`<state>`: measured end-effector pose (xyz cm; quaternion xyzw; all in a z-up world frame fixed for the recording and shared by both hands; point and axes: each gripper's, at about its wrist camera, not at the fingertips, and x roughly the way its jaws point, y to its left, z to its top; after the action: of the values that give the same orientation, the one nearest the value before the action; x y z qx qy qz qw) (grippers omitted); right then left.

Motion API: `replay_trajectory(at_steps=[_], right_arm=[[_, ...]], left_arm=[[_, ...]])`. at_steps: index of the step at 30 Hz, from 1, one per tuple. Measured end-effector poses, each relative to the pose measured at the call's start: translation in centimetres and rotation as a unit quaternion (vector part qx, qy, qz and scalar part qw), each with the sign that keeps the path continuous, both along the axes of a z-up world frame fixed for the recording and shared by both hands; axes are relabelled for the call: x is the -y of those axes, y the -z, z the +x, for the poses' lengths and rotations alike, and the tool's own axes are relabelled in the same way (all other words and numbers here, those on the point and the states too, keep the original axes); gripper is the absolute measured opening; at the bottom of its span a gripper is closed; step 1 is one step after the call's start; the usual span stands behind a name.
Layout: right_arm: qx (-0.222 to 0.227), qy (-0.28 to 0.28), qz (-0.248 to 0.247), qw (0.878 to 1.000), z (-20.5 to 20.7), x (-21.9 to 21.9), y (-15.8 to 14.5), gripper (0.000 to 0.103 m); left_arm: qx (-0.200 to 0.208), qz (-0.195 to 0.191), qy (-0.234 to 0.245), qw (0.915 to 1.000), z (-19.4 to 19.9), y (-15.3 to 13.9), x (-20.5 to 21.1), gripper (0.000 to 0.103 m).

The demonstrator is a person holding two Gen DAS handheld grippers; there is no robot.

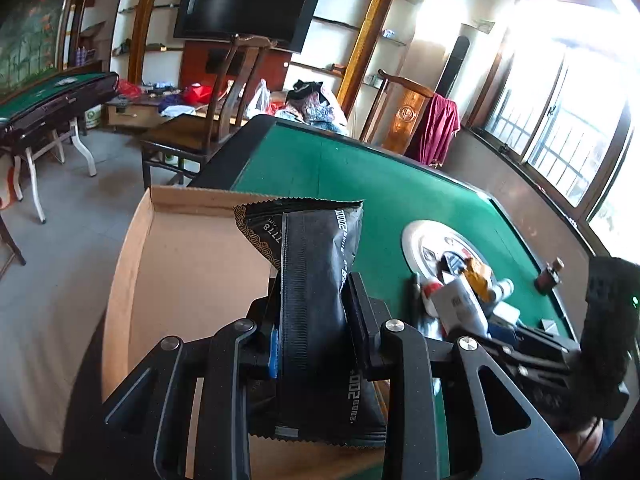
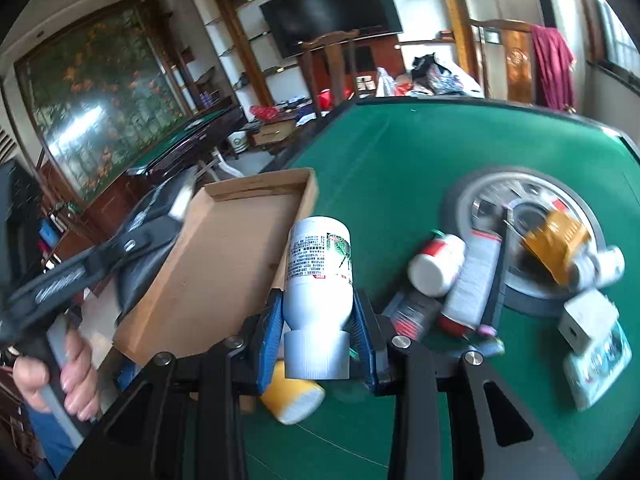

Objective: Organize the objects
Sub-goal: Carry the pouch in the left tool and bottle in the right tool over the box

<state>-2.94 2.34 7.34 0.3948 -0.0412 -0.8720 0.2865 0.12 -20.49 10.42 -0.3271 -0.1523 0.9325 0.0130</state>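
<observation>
My left gripper is shut on a black foil packet and holds it upright above the open cardboard box. My right gripper is shut on a white plastic bottle, held bottom up just right of the cardboard box. The left gripper also shows in the right wrist view at the box's left edge, blurred. A pile of small objects lies on the green table: a red and white bottle, a white tube, a golden packet.
A round white and grey centre plate sits in the green table. A yellow and white cup lies under my right gripper. A white box lies at the right. A small brown bottle stands near the table edge. Wooden chairs stand beyond the table.
</observation>
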Motion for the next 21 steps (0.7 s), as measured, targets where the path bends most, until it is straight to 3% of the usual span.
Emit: replay_trajectory(at_steps=[5, 10, 16, 21], right_arm=[[0.019, -0.003, 0.000, 1.000, -1.9, 2.8, -0.5, 0.033], [0.049, 0.001, -0.005, 0.999, -5.4, 5.5, -0.4, 0.033], [0.082, 0.012, -0.008, 0.997, -9.6, 8.1, 0.6, 0.033], [0.091, 0.017, -0.003, 0.996, -12.9, 11.2, 0.8, 0.033]], left_arm=[[0.023, 0.023, -0.023, 0.9992, -3.5, 0.0, 2.9, 0.027], [0.078, 0.047, -0.035, 0.9953, -7.8, 2.2, 4.1, 0.027], [0.100, 0.062, -0.045, 0.9920, -8.7, 5.6, 4.3, 0.027], [0.099, 0.079, -0.049, 0.9906, -8.5, 6.1, 4.6, 0.027]])
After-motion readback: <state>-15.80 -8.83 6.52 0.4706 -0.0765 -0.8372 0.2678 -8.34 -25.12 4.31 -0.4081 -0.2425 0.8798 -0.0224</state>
